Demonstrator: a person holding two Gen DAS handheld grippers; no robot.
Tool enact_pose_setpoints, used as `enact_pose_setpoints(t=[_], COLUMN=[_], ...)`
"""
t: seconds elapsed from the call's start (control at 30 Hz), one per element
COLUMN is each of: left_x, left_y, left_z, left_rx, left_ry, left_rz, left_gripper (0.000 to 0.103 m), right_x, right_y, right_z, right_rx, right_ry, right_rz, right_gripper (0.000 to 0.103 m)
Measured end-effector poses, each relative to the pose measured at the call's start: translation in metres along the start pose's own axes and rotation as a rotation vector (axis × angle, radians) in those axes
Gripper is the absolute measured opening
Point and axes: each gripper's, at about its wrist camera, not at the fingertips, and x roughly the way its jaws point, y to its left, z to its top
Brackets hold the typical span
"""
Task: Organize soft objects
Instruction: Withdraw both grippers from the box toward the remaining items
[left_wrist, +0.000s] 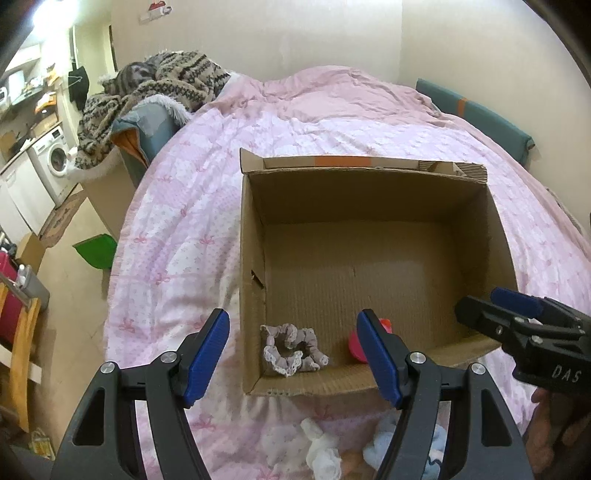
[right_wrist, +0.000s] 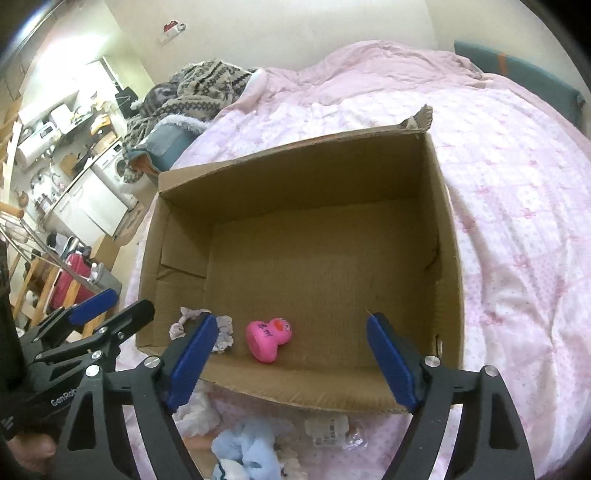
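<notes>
Left gripper (left_wrist: 293, 354): I see its fingers spread wide, holding nothing.
Right gripper (right_wrist: 291, 354): same, wide apart and bare.
Brown cardboard box (right_wrist: 448, 236): on the pink quilted bed (left_wrist: 177, 236), holding a frilly grey fabric scrunchie (left_wrist: 293, 349) and a pink rubber duck (right_wrist: 269, 338).
Next pick: fluffy light-blue soft toy (right_wrist: 245, 452) lies before the box; I'd pinch it mid-body and clear the near wall.

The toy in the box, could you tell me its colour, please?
Bright pink toy with an orange patch on top, clearest in the right wrist view.
</notes>
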Motion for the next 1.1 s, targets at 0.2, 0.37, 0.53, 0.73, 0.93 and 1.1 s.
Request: enact_pose_setpoints(t=[0.2,0.37,0.53,0.73,0.93,1.1], left_x=[-0.02,-0.036,-0.049,-0.063,-0.06,-0.057], left_y=[0.003,0.006,0.011,0.015,0.019,0.025], left_z=[-0.009,-0.02,-0.031,-0.044,-0.058,-0.07], left_rx=[-0.012,-0.025,-0.041,-0.063,-0.088,-0.138], left_ry=[-0.011,-0.016,-0.016,-0.016,0.064,0.118], left_rz=[-0.001,0.0,0.002,-0.007,-0.024,-0.046], left_gripper=[0.069,0.069,0.069,0.069,0.07,0.07], right_x=[-0.017,-0.034,-0.046,-0.054,-0.065,-0.069], right_y=[-0.001,-0.005,-0.003,-0.005,-0.008,-0.01], right_z=[-0.004,-0.015,-0.023,-0.039,-0.053,-0.063], right_rx=[0.0,0.043,0.048,0.086,0.142,0.188], right_ry=[-0.023,-0.038,-0.043,-0.027,-0.004,0.02], right_rz=[-0.004,0.012,0.01,0.021,0.072,0.097], right_gripper=[0.088,0.089,0.089,0.089,0.089,0.089])
